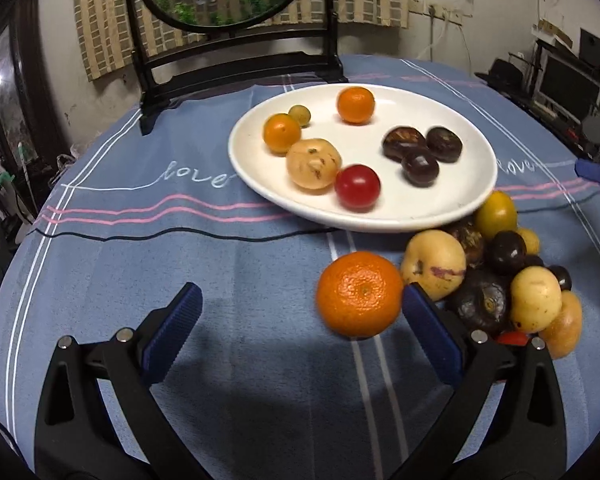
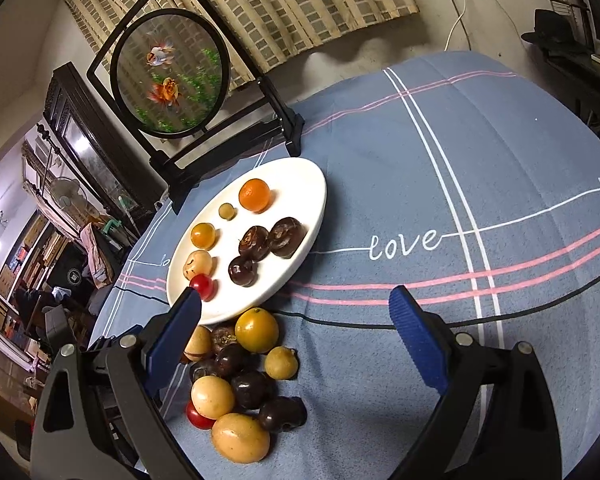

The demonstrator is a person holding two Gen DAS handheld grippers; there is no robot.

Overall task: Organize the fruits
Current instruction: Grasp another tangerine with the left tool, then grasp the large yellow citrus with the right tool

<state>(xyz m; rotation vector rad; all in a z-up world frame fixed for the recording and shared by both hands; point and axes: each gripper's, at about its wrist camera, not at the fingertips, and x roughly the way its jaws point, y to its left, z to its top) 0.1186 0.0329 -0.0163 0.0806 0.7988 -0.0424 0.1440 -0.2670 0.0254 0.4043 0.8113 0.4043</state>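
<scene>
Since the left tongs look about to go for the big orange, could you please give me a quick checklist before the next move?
1. Left tongs open: ok.
2. Large orange between the fingers: not ok, it sits beside the right finger.
3. Bare space on the white plate: ok.
4. Right tongs open and holding nothing: ok.
5. Loose pile off the plate: not ok, not yet sorted.
6. Orange touching the pale fruit: cannot tell.
</scene>
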